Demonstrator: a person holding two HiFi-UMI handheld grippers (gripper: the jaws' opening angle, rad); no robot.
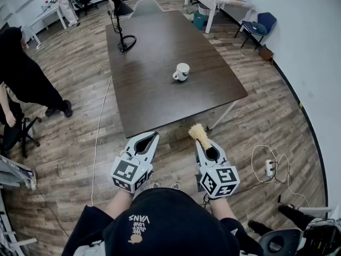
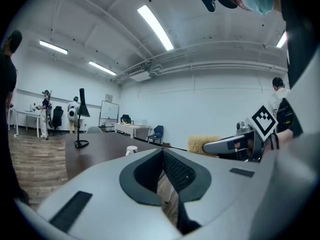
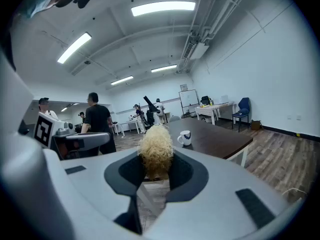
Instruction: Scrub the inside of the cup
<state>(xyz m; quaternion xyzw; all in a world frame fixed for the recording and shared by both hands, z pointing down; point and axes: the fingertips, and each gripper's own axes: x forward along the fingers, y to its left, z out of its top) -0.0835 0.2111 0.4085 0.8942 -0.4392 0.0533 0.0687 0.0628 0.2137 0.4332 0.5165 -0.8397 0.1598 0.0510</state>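
A white cup (image 1: pixel 181 71) with a dark mark stands upright on the dark brown table (image 1: pixel 154 84), right of its middle; it shows small in the left gripper view (image 2: pixel 131 149) and the right gripper view (image 3: pixel 185 137). My right gripper (image 1: pixel 204 144) is held short of the table's near edge, shut on a yellow scrubbing sponge (image 1: pixel 199 135) that sticks out forward past its jaws (image 3: pixel 156 153). My left gripper (image 1: pixel 149 140) hangs beside it, shut with nothing between its jaws (image 2: pixel 163 156). Both grippers are well short of the cup.
A black desk lamp (image 1: pixel 121 23) stands at the table's far left. A person in black (image 1: pixel 24 73) stands on the wooden floor to the left. A power strip and cable (image 1: pixel 269 167) lie on the floor to the right. White tables and chairs line the far wall.
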